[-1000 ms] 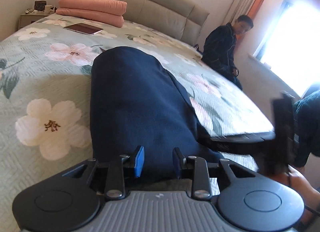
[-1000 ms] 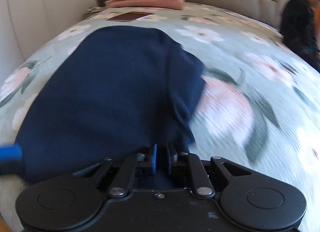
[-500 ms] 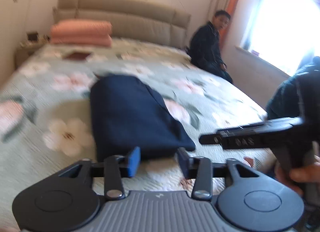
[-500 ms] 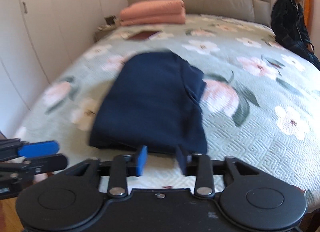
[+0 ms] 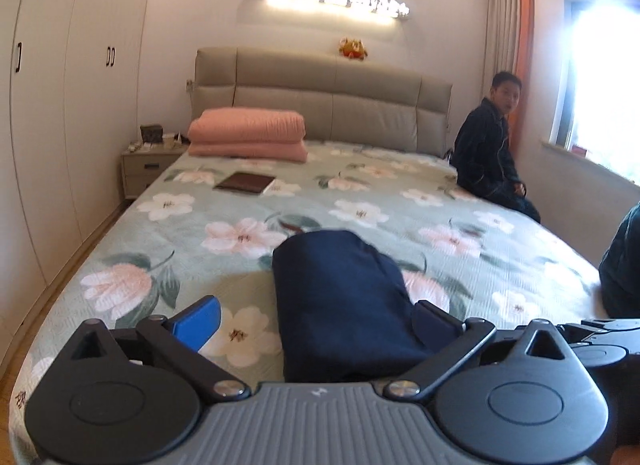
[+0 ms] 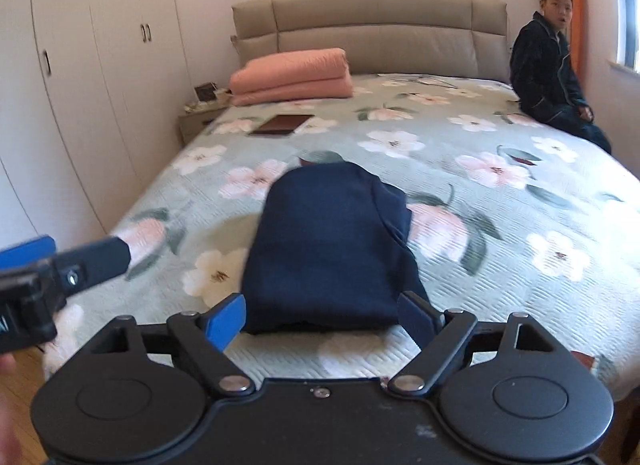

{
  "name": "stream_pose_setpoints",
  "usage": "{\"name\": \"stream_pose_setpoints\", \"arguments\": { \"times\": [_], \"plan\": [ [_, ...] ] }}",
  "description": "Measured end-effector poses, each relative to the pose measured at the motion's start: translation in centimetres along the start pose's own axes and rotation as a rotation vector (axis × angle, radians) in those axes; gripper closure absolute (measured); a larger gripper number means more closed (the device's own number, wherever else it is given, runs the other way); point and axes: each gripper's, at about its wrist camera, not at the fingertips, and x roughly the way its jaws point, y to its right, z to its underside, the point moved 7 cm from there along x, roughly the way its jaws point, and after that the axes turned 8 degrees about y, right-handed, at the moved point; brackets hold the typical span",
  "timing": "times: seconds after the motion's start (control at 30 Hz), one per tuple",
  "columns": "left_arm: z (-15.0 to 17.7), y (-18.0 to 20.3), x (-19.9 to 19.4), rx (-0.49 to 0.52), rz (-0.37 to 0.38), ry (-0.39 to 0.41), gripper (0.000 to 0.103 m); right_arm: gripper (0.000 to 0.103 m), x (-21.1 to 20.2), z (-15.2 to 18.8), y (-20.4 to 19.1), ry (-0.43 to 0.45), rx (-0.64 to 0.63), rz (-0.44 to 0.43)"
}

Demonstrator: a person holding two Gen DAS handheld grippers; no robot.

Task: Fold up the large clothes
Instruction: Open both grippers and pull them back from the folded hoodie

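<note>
Both claws (image 5: 316, 323) (image 6: 322, 319) newly spread, off folded garment (image 5: 340, 305)

Bedspread (image 6: 500, 265) open both sides – folded garment (image 6: 328, 241) mid.

I see a wide bed (image 6: 500, 225) under a pale green quilted cover printed with pink and white flowers, backed by a padded beige headboard (image 6: 372, 21). On the cover near me lies a folded navy blue garment (image 6: 328, 249). Farther up lies a flat dark brown book (image 6: 285, 124), and by the headboard a folded pink blanket (image 6: 294, 75). A person in dark clothes (image 6: 552, 77) sits on the far right edge.
</note>
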Motion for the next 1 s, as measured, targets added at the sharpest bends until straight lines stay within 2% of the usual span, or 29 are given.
{"name": "stream_pose_setpoints", "arguments": {
  "times": [0.23, 0.53, 0.8, 1.0],
  "plan": [
    [0.3, -0.4, 0.5, -0.009, -0.028, -0.019, 0.0, 0.004, -0.2, 0.4, -0.4, -0.011, -0.025, 0.025],
    [1.0, -0.6, 0.4, -0.06, -0.011, -0.031, 0.0, 0.004, -0.1, 1.4, -0.8, -0.05, 0.001, 0.018],
    [3.0, -1.3, 1.8, -0.064, -0.063, -0.109, 0.0, 0.004, 0.6, 2.7, -1.2, -0.099, 0.008, 0.003],
    [3.4, -1.8, 2.3, -0.062, -0.097, -0.127, 0.0, 0.004, 1.0, 3.0, -0.9, -0.116, 0.024, 0.001]
  ]
}}
